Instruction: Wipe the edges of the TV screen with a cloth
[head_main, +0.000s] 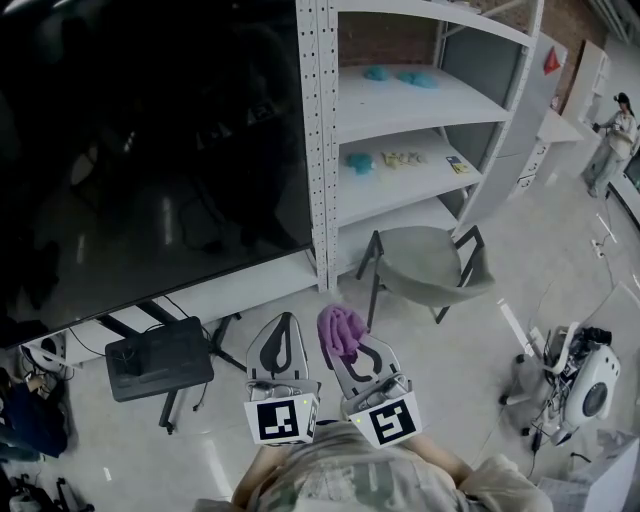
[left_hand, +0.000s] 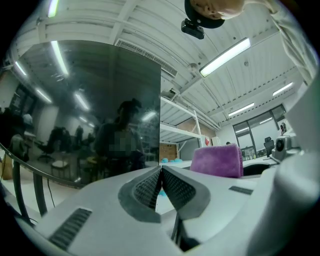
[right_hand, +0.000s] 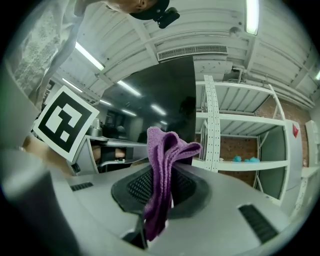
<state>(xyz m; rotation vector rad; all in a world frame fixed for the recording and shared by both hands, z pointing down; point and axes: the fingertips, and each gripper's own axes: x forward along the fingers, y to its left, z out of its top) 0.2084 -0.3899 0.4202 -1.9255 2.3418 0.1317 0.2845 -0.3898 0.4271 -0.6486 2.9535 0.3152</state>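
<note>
Held low, well short of the TV screen and off its lower right corner: right gripper, jaws pinched tight on a purple cloth. Gripped across a middle fold, one loose lobe standing above the jaws, a tail hanging below them. Just beside, on the side nearer the TV screen's middle: left gripper, jaws closed pad to pad with nothing between. Neither tool touching the TV screen; no sign of wiping begun.

Likely soft, light and limp as cloths go, with no stiffness of its own to push with, so best backed by the jaw tips when pressed along an edge. Looks fleecy, grippy rather than slippery, and unlikely to slide out of the ribbed pads. Worth presenting the free lobe first, so that fabric and not hard plastic meets the glossy panel, which is probably fragile and easily marked. Present hold at mid-fold seems adequate; no regrip called for.

Farther on, below the TV screen's bottom edge: a black box on a stand, cables trailing. Hard against the TV screen's right edge: a grey shelf unit carrying small blue items, with a grey chair before it. Probably tight access along that right edge.
</note>
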